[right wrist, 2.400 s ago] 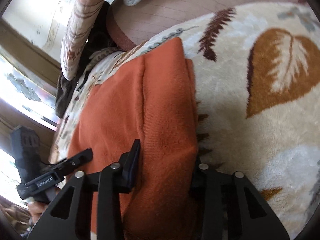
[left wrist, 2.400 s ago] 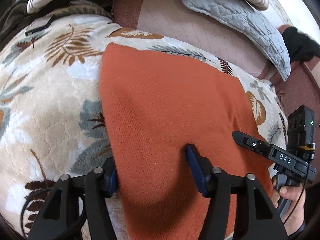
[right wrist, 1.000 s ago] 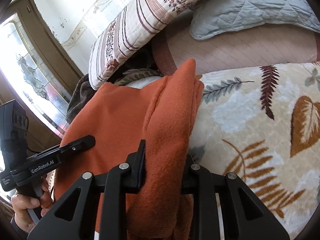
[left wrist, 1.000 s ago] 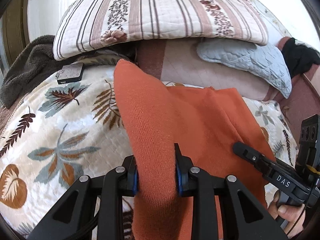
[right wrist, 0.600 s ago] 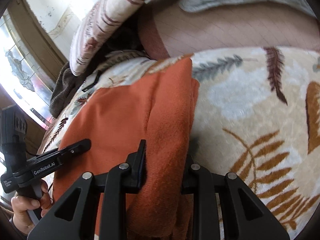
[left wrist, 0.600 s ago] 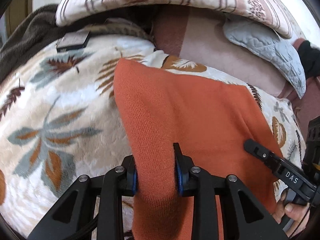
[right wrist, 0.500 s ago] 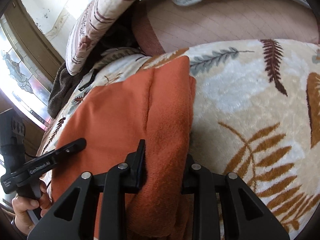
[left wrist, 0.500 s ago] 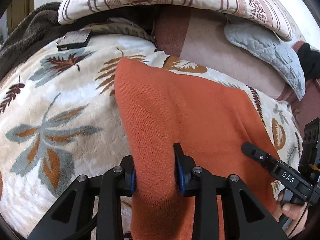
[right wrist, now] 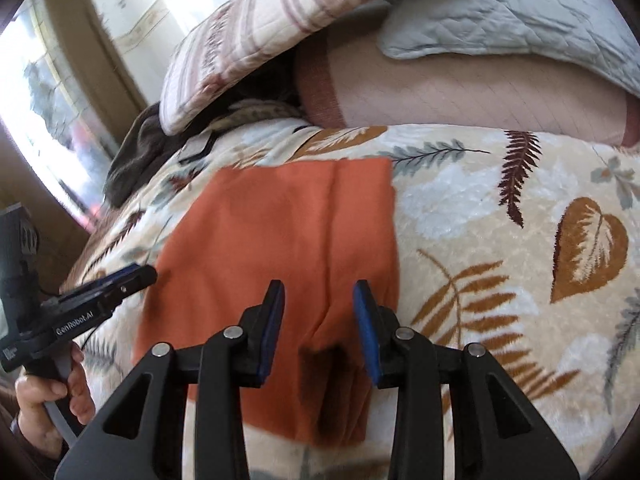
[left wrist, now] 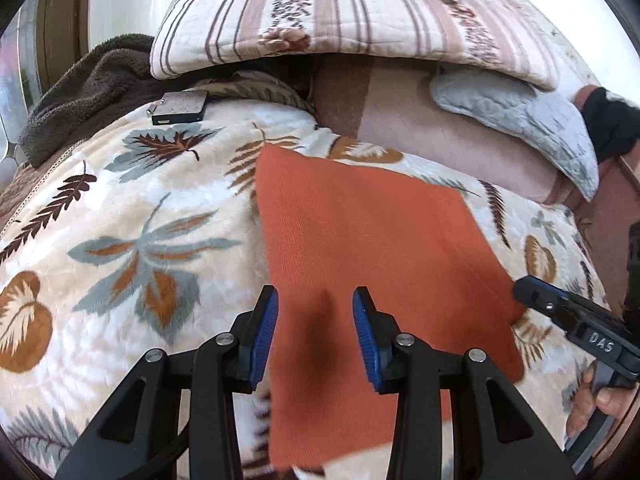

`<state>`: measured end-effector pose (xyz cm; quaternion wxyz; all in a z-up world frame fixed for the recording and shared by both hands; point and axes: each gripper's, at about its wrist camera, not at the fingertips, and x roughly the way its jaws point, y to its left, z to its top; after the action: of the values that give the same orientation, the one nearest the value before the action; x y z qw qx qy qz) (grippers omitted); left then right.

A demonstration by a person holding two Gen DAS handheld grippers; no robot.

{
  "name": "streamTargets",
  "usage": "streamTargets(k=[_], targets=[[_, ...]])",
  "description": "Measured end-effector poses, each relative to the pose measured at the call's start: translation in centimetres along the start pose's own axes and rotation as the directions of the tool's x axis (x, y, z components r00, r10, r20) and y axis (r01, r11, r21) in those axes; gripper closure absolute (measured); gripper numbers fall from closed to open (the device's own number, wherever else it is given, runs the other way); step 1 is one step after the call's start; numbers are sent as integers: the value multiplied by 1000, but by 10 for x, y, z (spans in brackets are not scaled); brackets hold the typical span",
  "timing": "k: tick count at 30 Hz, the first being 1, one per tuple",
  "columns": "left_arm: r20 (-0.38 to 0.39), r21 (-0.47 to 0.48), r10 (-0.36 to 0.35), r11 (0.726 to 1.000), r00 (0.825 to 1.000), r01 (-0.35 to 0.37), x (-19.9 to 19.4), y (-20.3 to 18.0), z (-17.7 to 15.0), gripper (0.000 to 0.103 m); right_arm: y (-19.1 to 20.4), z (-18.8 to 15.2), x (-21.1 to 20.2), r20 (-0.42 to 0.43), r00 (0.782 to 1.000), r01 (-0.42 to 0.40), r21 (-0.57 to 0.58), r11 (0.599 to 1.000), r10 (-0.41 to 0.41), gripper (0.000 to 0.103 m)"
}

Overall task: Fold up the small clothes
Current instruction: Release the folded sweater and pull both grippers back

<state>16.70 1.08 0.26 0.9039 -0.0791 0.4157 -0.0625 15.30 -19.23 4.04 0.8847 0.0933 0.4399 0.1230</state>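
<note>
A folded orange garment (left wrist: 360, 240) lies flat on the leaf-patterned blanket (left wrist: 132, 240). My left gripper (left wrist: 316, 300) hovers over its near left edge. Its jaws are opening, and the blue pads (left wrist: 266, 320) do not press on the fabric. My right gripper (right wrist: 318, 288) hangs over the garment's (right wrist: 280, 232) near right part, where a seam runs. Its jaws are opening too and hold nothing. Each gripper shows in the other's view: the right gripper (left wrist: 536, 290) at the garment's right edge, the left gripper (right wrist: 136, 274) at its left edge, each held by a hand.
A striped pillow (left wrist: 340, 12) and a grey quilted pillow (left wrist: 520, 120) lie at the back on a pink sheet (left wrist: 420, 120). A dark brown fleece (left wrist: 88, 96) and a small dark device (left wrist: 180, 108) sit at the back left. Black fabric (left wrist: 612, 120) lies far right.
Both grippers were shut on the garment's near edge and held it up. They lowered it and let go; the garment now lies flat and both pairs of jaws stand apart.
</note>
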Motion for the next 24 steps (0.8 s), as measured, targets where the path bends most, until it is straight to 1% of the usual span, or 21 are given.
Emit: streamTargets(k=[2,5,7,11,13,15,20,24], targets=[[-5,23,-8,1000,1000,8,-6,-8,-9,64,8,-7,-2,-15,1000,-8,-18,1000,8,66],[-19,61,12,998,1000,-11,-2,-19,-18,64,16,-16,-1,-21,1000,-9,-42,999,8,66],[-38,61,22,998,999,-19,4,-19,-24,64,18,-20,4,-34,999,-6,-48,999,4,66],[-69,53,34,998,997,-30,21,-13,-35,64,13,-29,20,-56,996,59,-75,995,-63,66],[-66,61,39,998,997,-35,27,-12,-39,64,6,-35,30,-69,992,101,-76,992,-106,66],[-58,68,43,997,997,-39,31,-13,-42,63,-4,-41,39,-82,991,100,-61,993,-105,66],[-40,109,66,992,997,-61,35,-22,-45,56,-5,-43,46,-78,990,112,-64,992,-117,66],[-35,101,63,993,997,-60,33,-22,-45,55,-5,-41,42,-77,991,107,-55,993,-111,65]])
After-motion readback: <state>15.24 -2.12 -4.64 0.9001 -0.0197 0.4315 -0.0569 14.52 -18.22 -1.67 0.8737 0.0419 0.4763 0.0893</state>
